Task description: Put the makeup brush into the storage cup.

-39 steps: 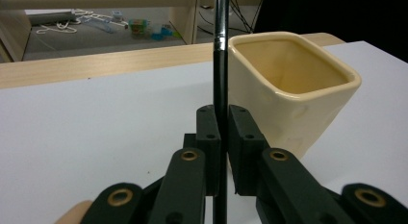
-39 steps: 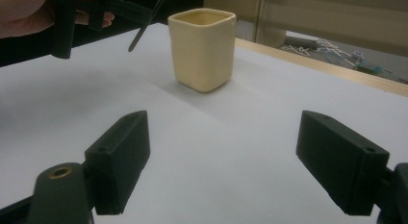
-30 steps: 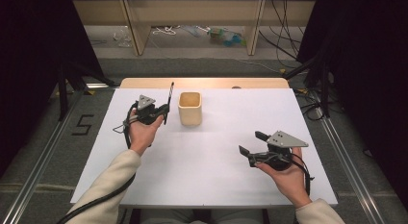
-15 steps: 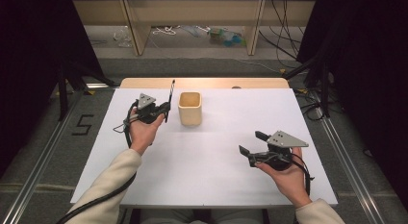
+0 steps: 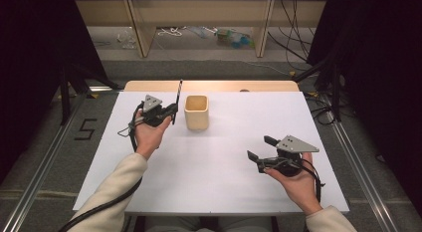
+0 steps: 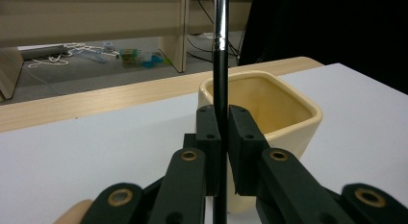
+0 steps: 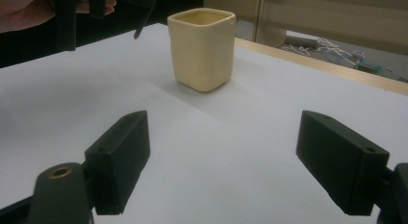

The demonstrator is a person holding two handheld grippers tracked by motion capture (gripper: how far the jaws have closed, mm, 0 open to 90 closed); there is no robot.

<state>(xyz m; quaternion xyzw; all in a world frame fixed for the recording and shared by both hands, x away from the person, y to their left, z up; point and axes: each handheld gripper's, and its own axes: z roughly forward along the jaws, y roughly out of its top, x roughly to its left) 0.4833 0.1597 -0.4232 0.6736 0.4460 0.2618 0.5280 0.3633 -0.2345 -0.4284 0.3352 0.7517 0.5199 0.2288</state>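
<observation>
A white table top [image 5: 214,162] fills the middle of the high view, with a strip of pale wood [image 5: 211,85] showing along its far edge at twelve o'clock. Grey floor lies around it, marked with a black "5" [image 5: 85,129] at nine o'clock, and metal rails run along both sides. Beyond the table stand light wooden furniture legs with loose cables and small clutter on the floor, and dark curtains close in left and right. The cream square cup [image 5: 196,112] stands upright at about eleven o'clock from the table's centre. The left gripper [image 5: 166,111], just beside the cup at its nine o'clock, is clamped on a thin black rod [image 5: 176,101] that stands nearly upright. The right gripper [image 5: 260,148], at four o'clock, has its jaws spread wide with nothing between them.
</observation>
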